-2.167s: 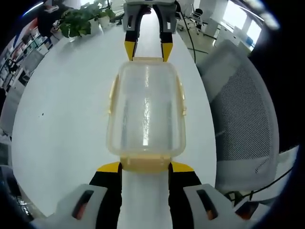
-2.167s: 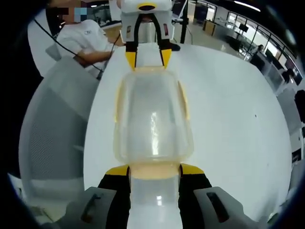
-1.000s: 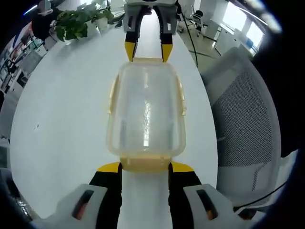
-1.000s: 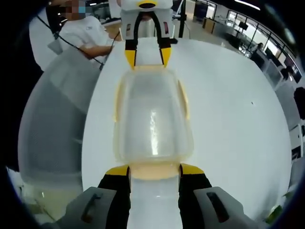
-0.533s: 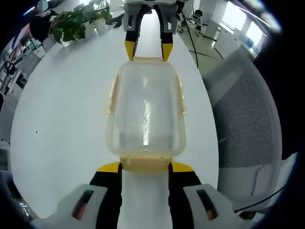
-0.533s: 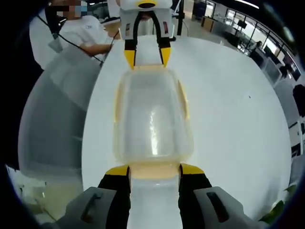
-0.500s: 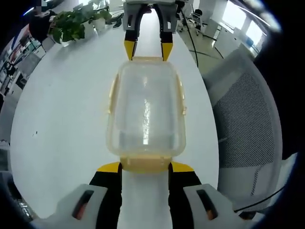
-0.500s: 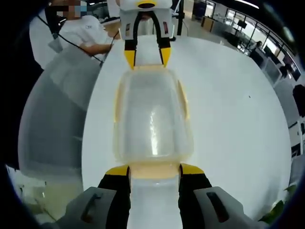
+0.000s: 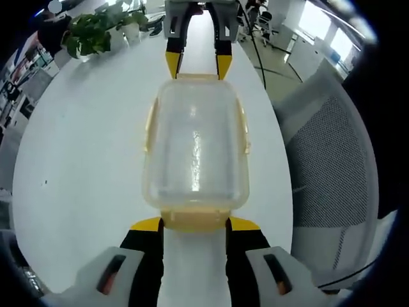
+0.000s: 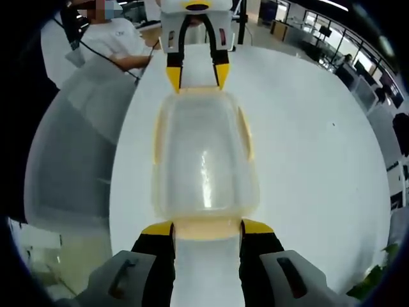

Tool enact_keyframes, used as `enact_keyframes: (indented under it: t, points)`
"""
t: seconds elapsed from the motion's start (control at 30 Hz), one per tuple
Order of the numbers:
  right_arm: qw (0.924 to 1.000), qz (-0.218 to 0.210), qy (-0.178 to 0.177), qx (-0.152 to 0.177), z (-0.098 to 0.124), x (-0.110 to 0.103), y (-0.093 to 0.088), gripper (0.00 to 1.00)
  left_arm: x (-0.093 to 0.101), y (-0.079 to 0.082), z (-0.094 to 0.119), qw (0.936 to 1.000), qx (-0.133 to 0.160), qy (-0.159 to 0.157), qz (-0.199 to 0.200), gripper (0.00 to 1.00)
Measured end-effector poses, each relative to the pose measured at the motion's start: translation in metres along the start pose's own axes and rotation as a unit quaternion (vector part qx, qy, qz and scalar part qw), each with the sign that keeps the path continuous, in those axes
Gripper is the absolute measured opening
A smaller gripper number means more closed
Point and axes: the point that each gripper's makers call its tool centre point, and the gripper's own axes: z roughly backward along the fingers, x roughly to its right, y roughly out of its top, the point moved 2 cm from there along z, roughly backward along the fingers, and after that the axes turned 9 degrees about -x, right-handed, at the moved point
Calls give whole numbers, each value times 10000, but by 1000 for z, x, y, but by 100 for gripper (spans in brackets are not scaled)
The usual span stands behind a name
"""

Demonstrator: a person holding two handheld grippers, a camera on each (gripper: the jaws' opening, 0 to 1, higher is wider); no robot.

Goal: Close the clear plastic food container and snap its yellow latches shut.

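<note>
The clear plastic food container (image 9: 195, 147) lies lengthwise between my two grippers over the white table, lid on top. Yellow latches (image 9: 243, 131) run along its long sides. In the left gripper view my left gripper (image 9: 195, 224) is shut on the near yellow end latch (image 9: 195, 219), which fills the gap between the jaws. My right gripper (image 9: 197, 64) meets the far end from the top. The right gripper view mirrors this: my right gripper (image 10: 206, 228) is shut on its near end latch (image 10: 206, 228), the container (image 10: 204, 157) stretches ahead, and the left gripper (image 10: 197, 73) holds the far end.
The round white table (image 9: 83, 147) spreads to one side. A grey mesh chair (image 9: 326, 153) stands close beside the container, also seen as the chair (image 10: 70, 160). Potted plants (image 9: 96, 32) sit at the table's far edge. A person (image 10: 108, 41) sits behind the chair.
The container stays fixed between both grippers. The background has drifted slightly in both views, so the hands and container have moved together a little.
</note>
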Motion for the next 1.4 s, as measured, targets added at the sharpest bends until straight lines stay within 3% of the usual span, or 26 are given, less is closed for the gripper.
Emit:
enact_keyframes:
  t: [0.7, 1.4]
  points:
    - [10000, -46, 7, -80, -1, -4, -16, 37, 3, 14, -6, 10000, 18, -35, -53, 36]
    - [9999, -7, -5, -121, -7, -3, -20, 37, 4, 16, -11, 9999, -99, -41, -18, 36]
